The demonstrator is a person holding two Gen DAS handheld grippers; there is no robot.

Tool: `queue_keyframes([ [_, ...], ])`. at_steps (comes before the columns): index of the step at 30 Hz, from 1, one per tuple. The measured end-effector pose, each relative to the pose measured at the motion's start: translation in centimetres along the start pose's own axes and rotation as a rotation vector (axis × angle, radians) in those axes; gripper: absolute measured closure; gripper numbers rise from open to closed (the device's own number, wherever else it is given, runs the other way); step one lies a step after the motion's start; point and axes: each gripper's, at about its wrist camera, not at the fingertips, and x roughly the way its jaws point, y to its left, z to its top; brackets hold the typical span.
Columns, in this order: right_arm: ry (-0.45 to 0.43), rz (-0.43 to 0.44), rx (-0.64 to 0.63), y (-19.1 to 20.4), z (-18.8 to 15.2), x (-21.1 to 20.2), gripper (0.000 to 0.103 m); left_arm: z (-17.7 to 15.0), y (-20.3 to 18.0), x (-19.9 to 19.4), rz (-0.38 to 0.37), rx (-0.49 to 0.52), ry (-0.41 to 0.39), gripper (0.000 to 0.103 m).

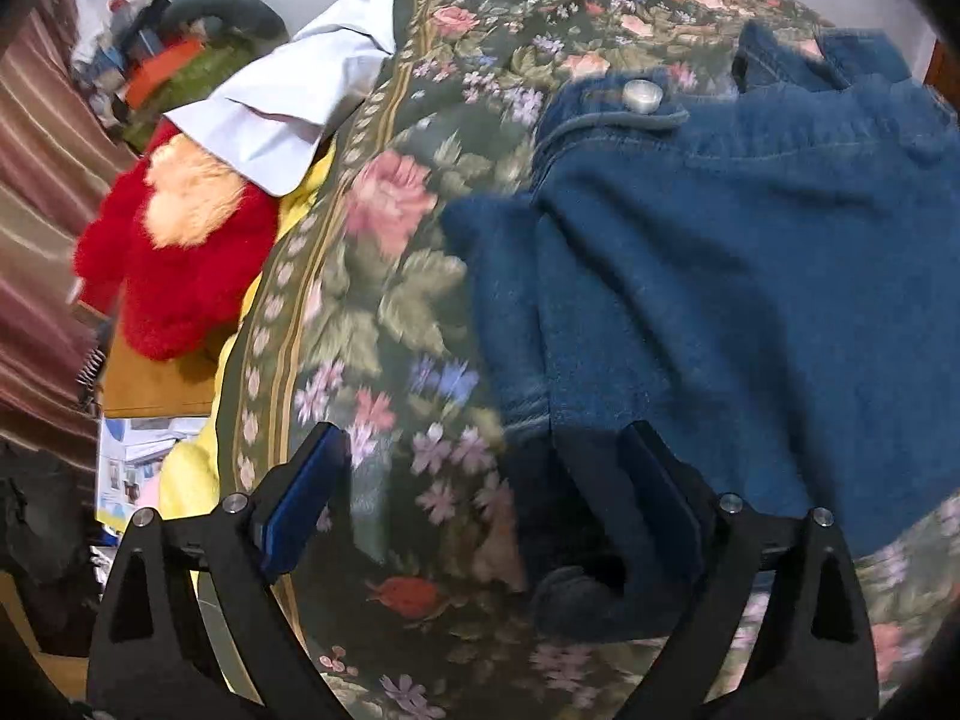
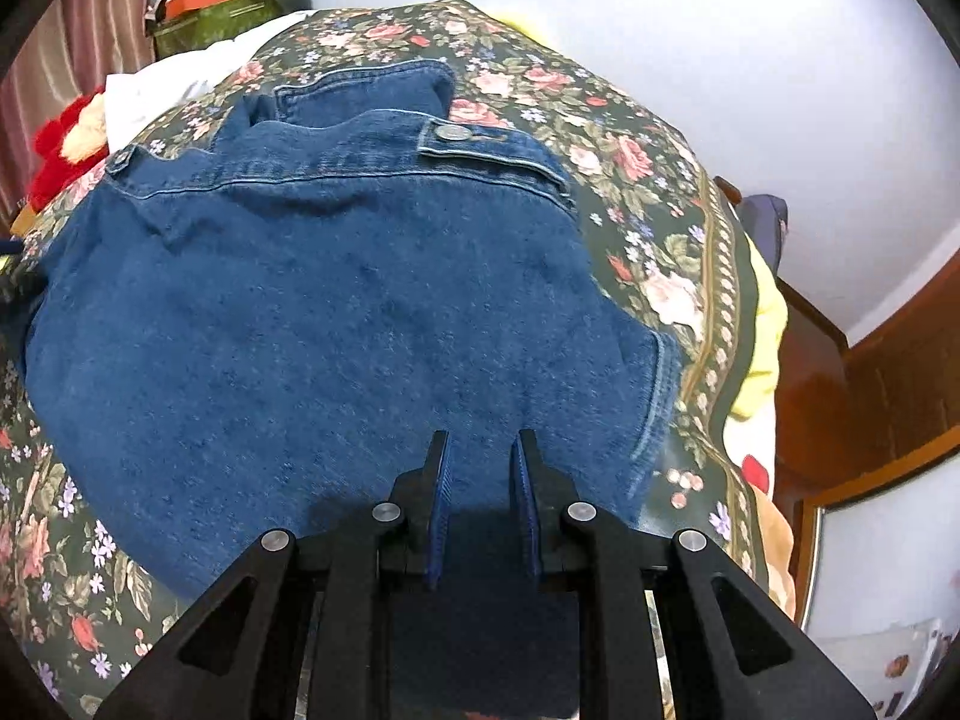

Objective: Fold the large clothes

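A blue denim garment (image 1: 750,270) with metal buttons lies spread on a floral bedspread (image 1: 384,252). In the left wrist view my left gripper (image 1: 480,432) hangs open and wide over the garment's left edge. Its right finger is above the denim and its left finger above the bedspread; nothing is pinched. In the right wrist view the denim garment (image 2: 330,312) fills the middle. My right gripper (image 2: 483,438) stands nearly closed at the garment's near edge, with a fold of denim running between its blue pads.
A red plush toy (image 1: 180,276) and a white shirt (image 1: 288,102) lie at the bed's left side, with a pile of clutter (image 1: 174,60) behind. On the right, a yellow sheet (image 2: 762,330) hangs off the bed edge beside wooden furniture (image 2: 870,408).
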Motion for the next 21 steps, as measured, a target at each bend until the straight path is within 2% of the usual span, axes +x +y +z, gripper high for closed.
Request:
queue_keyframes([
  [1,0.003,-0.001,0.002,-0.2,-0.2,-0.1,0.087,-0.7,0.5,-0.4,0.001,-0.020,-0.022,0.004],
  [3,0.008,0.002,0.001,-0.8,-0.7,-0.4,0.087,-1.4,1.3,-0.6,0.009,-0.061,-0.013,0.004],
  [6,0.009,0.005,-0.007,-1.1,-1.3,-0.8,0.087,-2.4,1.7,-1.1,0.020,-0.052,-0.011,0.002],
  [8,0.018,-0.077,-0.019,-1.2,-1.7,-1.1,0.087,-3.1,1.7,-1.3,0.028,-0.035,-0.011,0.002],
  [9,0.017,-0.089,-0.019,-1.5,-2.1,-1.3,0.085,-3.5,1.8,-1.6,0.031,-0.032,-0.014,0.002],
  [10,0.013,-0.078,-0.006,-1.9,-2.4,-1.5,0.082,-3.8,1.8,-1.9,0.032,-0.031,-0.020,0.002],
  [11,0.008,-0.076,0.014,-2.5,-2.7,-1.7,0.067,-3.9,1.9,-2.1,0.033,-0.031,-0.023,0.002],
  [12,0.002,-0.096,0.038,-3.3,-3.1,-2.0,0.044,-4.1,2.0,-2.3,0.032,-0.035,-0.025,0.002],
  [14,-0.014,-0.095,0.059,-4.3,-3.7,-2.5,0.026,-4.1,2.4,-2.8,0.029,-0.040,-0.031,0.002],
  [16,-0.009,-0.060,0.091,-5.4,-4.3,-3.2,0.026,-4.3,2.5,-3.5,0.038,-0.023,-0.046,0.002],
  [21,-0.029,-0.110,0.062,-5.6,-4.9,-5.2,0.025,-4.5,2.3,-5.3,0.080,0.024,-0.074,0.003],
])
